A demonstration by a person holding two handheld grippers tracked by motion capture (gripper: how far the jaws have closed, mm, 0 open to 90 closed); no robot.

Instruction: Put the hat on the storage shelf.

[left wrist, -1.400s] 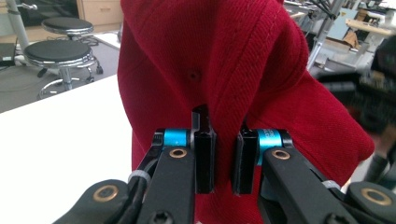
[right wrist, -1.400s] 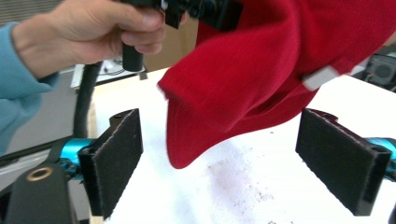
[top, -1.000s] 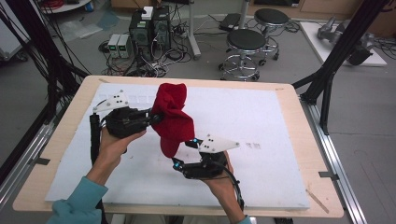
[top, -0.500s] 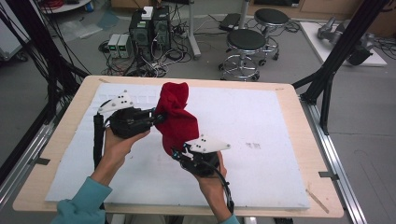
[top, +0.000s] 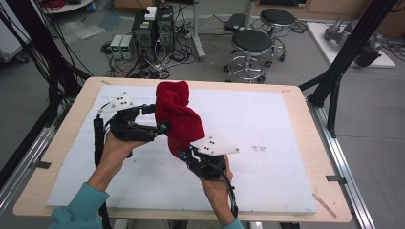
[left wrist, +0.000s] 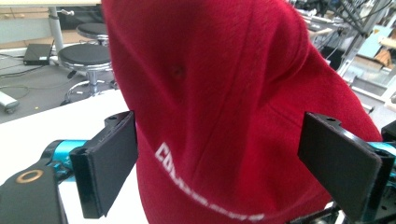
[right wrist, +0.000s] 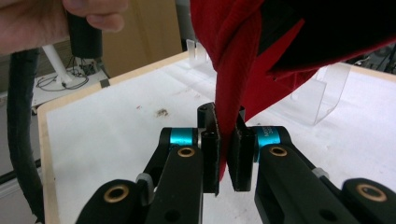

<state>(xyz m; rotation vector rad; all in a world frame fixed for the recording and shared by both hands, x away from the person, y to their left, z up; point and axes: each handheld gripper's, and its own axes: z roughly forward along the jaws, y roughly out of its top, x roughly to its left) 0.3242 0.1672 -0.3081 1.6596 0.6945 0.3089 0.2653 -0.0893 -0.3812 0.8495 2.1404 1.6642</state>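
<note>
From the high view, a red cap (top: pixel 177 117) is held up off the white-covered table (top: pixel 267 124), hanging between the two hands near the table's left middle. The left claw (top: pixel 161 128) sits at the cap's left flank, and the right claw (top: pixel 185 153) is at its lower edge, nearer the person. In the left gripper view, the left claw (left wrist: pixel 233 163) has just opened: its two black jaws stand wide on either side of the cap (left wrist: pixel 224 107), whose panel with white lettering hangs between them, and neither pad looks to be pressing on the cloth. In the right gripper view, the right claw (right wrist: pixel 224 154) has just been closing and now stands narrow, pinched on a folded red edge of the cap (right wrist: pixel 233 60) that runs down between its pads, with the rest of the cap bunched above and the table (right wrist: pixel 116 121) below. Judging from this, a handover from left to right seems to be under way: the right claw has taken hold and the left has let go but has not drawn clear. What looks left is for the left claw to pull back or take a fresh grip elsewhere, and then whatever shaping or setting down of the cap follows; it is not yet lying on the table.
</note>
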